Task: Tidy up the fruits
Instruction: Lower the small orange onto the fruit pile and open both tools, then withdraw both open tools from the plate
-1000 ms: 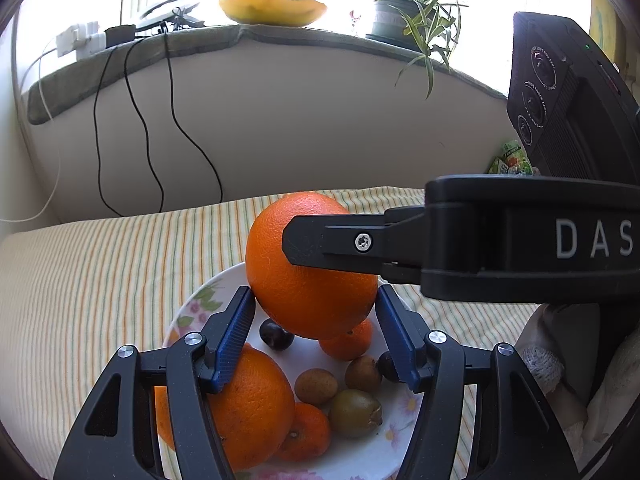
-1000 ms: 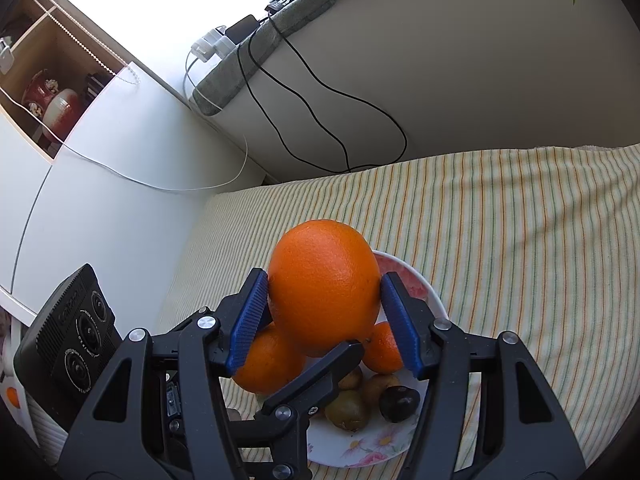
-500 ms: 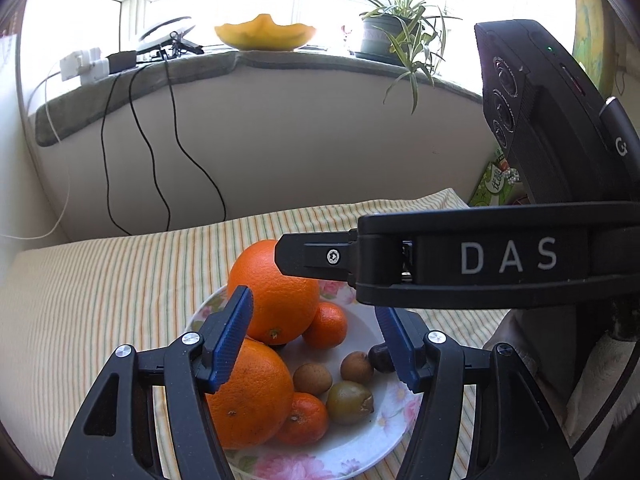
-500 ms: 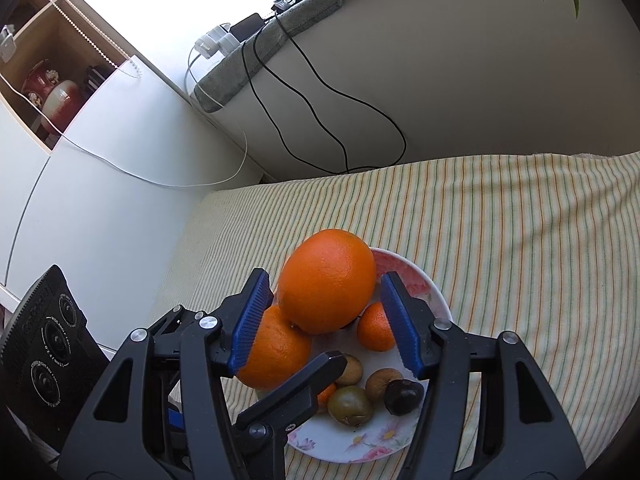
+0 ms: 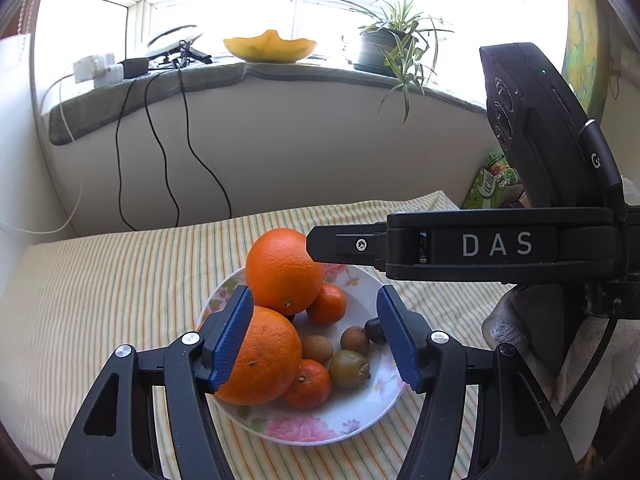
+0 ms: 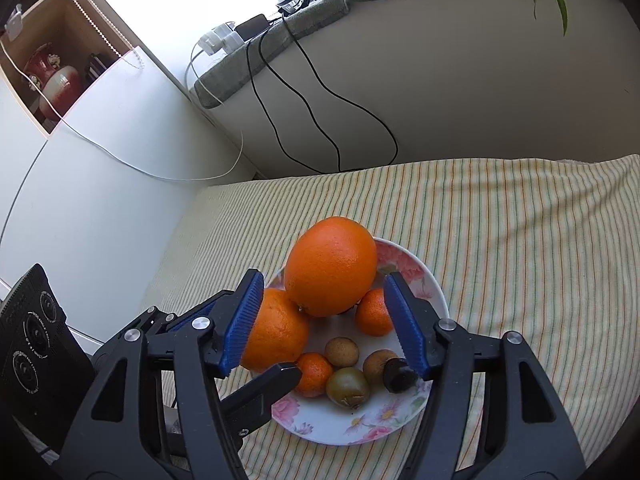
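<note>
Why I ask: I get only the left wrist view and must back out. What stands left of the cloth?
Observer: A white cabinet, with a red vase in its open shelf.
Operator: Is the right gripper clear of the top orange?
Observer: Yes, both pads stand apart from it; nothing is held.
Operator: What's the dark thing half hidden on the plate?
Observer: A dark round fruit, whole, beside a brown one.

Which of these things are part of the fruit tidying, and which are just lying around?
Part of the job: two big oranges, small mandarins, brownish fruits, flowered plate.

Lying about: potted plant, black cables, yellow bowl, striped cloth.
</note>
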Demonstrator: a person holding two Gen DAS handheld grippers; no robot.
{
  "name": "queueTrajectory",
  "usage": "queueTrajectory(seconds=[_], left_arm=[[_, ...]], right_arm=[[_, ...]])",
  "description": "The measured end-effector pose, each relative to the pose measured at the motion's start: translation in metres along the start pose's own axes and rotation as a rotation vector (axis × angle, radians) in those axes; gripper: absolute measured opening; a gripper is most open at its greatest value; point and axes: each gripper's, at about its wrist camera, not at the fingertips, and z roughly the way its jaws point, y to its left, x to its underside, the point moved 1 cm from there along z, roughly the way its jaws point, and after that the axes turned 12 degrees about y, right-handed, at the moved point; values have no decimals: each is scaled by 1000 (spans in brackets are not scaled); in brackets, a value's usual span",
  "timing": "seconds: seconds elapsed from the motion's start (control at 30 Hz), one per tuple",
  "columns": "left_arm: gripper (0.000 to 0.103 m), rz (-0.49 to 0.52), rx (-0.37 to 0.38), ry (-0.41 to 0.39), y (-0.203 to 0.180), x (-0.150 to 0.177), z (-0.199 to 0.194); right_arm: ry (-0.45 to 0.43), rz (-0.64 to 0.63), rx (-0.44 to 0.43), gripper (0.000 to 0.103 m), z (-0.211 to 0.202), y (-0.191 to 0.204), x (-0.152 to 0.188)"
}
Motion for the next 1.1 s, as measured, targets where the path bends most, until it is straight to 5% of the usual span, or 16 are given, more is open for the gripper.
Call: queueTrajectory(seconds=[0.57,0.67,1.1], left_arm=[[76,-19,-22,-44,10,21,-39],[81,-27,-34,-48,13,25,-44],[82,-52,-96,-42,23,39,-54]], right_arm=[[-133,-42,142,80,-38,11,38],[-175,-48,168,91,-46,12,50],[-240,-144,342,91,-53,39,88]])
